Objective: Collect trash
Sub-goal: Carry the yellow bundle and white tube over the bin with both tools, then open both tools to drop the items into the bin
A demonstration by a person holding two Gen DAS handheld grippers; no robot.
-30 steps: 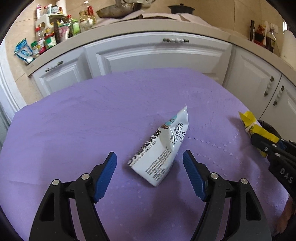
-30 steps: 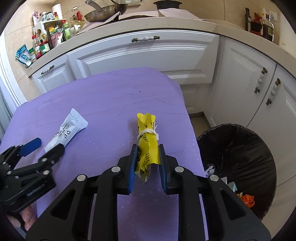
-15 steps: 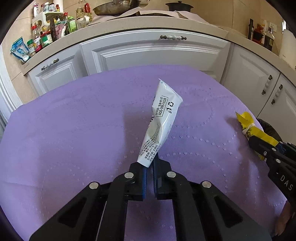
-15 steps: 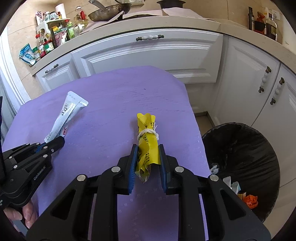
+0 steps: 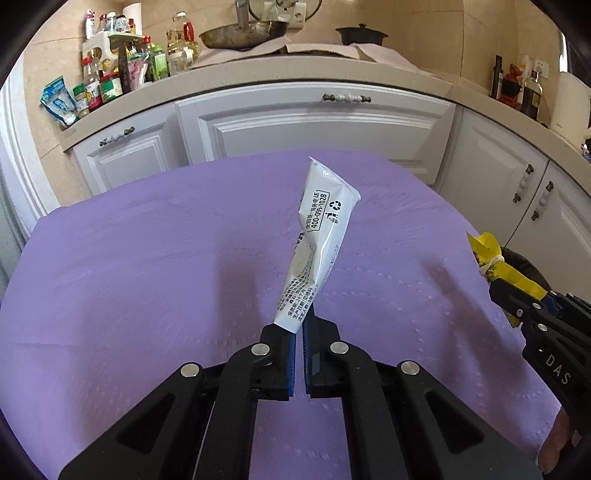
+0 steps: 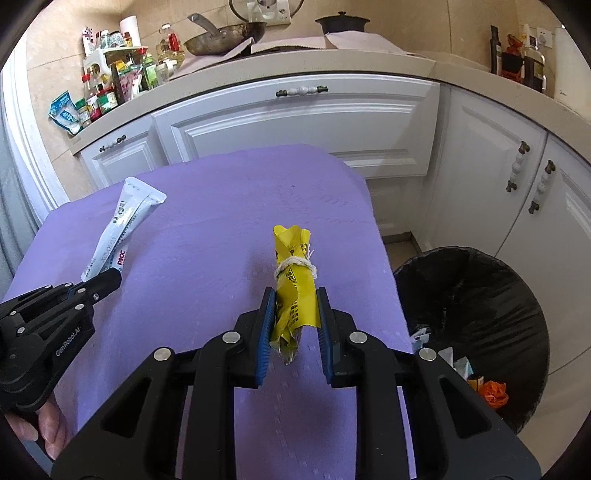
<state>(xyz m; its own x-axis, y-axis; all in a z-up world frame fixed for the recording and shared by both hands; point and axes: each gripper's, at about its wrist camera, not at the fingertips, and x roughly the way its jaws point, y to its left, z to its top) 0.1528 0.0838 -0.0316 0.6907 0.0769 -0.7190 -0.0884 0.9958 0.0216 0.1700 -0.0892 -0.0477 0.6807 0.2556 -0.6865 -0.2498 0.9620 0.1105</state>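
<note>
Left tongs point(image 5: 300, 334) hiding tube's point(image 5: 320, 236) end, bin point(image 6: 476, 332) cut off

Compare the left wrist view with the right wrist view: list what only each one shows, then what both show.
Only the left wrist view: the printed phone number and recycling mark on the white tube, seen up close.

Only the right wrist view: the inside of the black trash bin, with an orange scrap and other litter in it, and the string tied around the yellow wrapper.

Both: the left gripper shut on the white tube, the right gripper shut on the yellow wrapper, the purple tablecloth, white cabinets and the frying pan.
</note>
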